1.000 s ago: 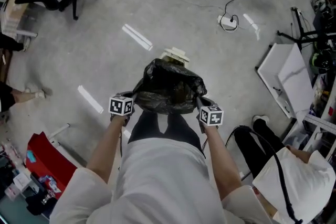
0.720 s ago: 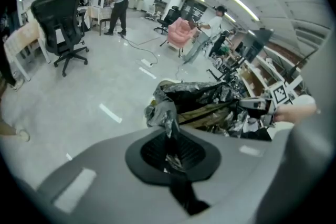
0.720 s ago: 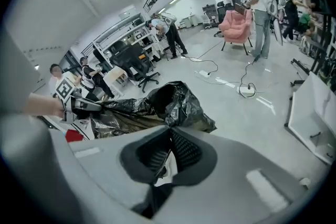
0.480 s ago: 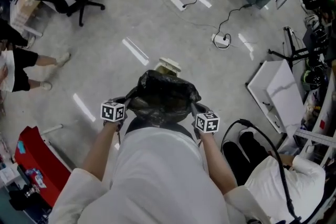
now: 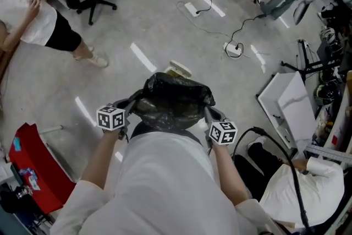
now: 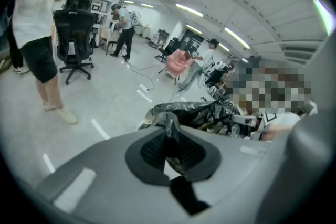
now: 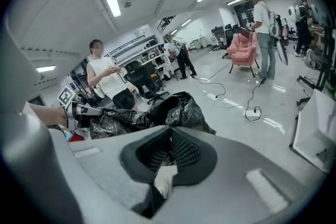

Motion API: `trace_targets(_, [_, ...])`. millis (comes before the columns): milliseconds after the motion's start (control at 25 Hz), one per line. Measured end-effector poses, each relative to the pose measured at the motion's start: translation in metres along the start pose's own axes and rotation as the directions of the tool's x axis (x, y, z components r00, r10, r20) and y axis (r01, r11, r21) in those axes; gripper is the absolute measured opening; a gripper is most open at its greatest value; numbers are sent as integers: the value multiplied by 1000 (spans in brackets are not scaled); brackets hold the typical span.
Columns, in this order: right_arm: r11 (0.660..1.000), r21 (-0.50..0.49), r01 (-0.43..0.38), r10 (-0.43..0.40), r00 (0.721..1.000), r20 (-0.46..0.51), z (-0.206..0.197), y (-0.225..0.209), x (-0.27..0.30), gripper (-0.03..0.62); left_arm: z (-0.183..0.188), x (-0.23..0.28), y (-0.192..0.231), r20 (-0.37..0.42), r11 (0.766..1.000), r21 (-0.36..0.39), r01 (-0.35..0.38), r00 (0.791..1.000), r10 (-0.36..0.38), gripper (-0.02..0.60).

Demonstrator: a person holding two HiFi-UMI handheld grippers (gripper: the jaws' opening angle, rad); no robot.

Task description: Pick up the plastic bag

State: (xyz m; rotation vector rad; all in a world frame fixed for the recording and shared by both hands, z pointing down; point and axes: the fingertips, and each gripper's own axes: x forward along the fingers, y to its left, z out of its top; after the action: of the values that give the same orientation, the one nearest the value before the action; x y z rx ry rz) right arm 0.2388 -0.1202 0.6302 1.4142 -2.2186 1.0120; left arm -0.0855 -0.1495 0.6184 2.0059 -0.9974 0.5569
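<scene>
Grey concrete floor spreads wide beneath you, and the black plastic bag hangs in front of your torso, slung between your two hands and, as far as I can judge, clear of the ground. It lies crosswise: its long axis runs from one hand to the other, the two ends are drawn out sideways, and the crumpled belly bulges in the middle and points away from you. Expect it to handle as thin, glossy film, soft and without any shape of its own, so it will sag, swing and rustle. The bulge suggests something inside, though its weight cannot be told. Such film is slippery and tears if a single layer is pulled, so the gathered, bunched ends are the right places to hold. Your left gripper is closed tight on a twisted fold of the bag's left end, the black film pinched between its ribbed pads. Your right gripper is likewise clamped on the opposite end. A small pale object lies on the floor just beyond the bag
</scene>
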Motion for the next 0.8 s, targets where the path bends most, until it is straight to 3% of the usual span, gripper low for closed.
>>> trace_targets(240, [999, -2, 32, -32, 995, 98, 21, 29, -26, 3, 18, -38, -8, 73, 998, 34, 52, 996, -55, 6])
trace_targets(480, [997, 2, 76, -76, 989, 128, 1, 78, -46, 3, 13, -86, -8, 112, 991, 93, 95, 988, -106, 6])
trace_targets(800, [993, 17, 120, -121, 977, 177, -27, 156, -61, 3, -18, -152, 22, 107, 980, 172, 97, 987, -116, 6])
